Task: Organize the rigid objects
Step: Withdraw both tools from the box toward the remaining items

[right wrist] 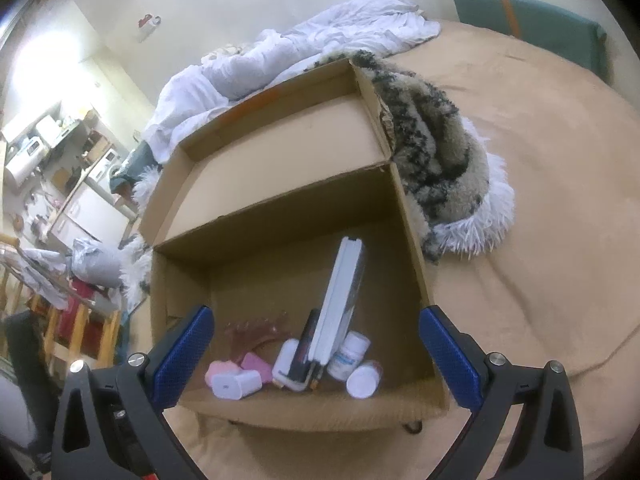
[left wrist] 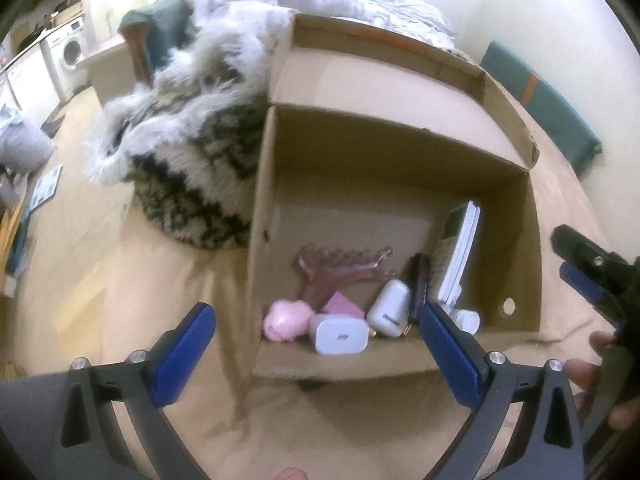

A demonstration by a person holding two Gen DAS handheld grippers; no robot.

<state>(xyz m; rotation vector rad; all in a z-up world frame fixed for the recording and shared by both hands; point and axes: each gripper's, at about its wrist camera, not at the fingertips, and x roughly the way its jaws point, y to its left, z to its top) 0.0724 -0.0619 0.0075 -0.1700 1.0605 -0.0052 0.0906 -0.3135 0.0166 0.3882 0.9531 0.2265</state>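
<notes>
Evidently both the left claw (left wrist: 316, 338) and right claw (right wrist: 316, 354) hang spread and empty over the cardboard box (right wrist: 408, 216) on the bed, whose chargers, bottles, hair clip and upright book (right wrist: 340, 300) crowd its near wall, seemingly dropped there.

The left gripper (left wrist: 316, 336), black-framed with blue ribbed pads, points steeply downward with its jaws spread wide and nothing between them. The right gripper (right wrist: 316, 340), of the same build, also tilts downward, jaws fully apart and empty. In the left wrist view, bare fingers (left wrist: 600, 344) wrap the right gripper's black body at the edge.
</notes>
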